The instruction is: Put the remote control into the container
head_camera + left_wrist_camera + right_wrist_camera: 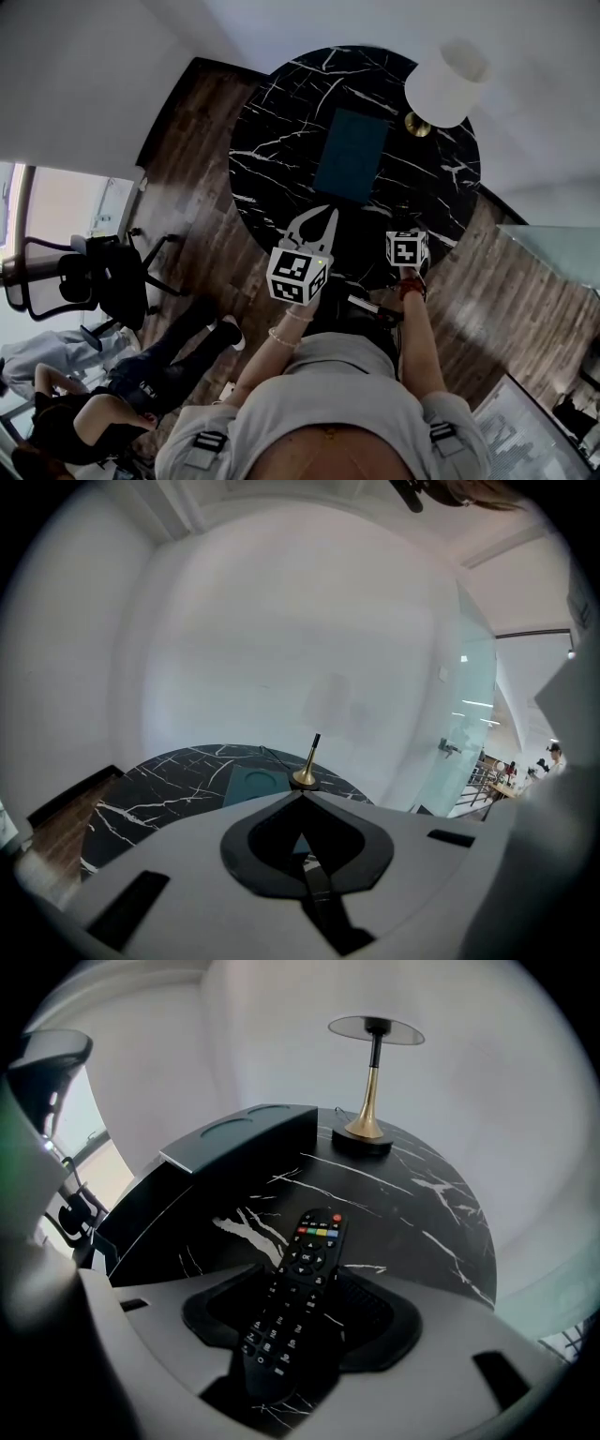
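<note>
Two jaws of the right gripper (302, 1277) stand wide apart. The remote (292, 1321) lies lengthwise between them, buttons up, its coloured keys at the far end. It rests on the black marble table (422, 1204), outside the container (244, 1133), which stands near, beyond and to the left. A lamp (375, 1072) stands at the far rim. The left gripper (302, 799) has its jaws together with nothing in them. It is above the table's near side, pointing toward the container and the lamp.
</note>
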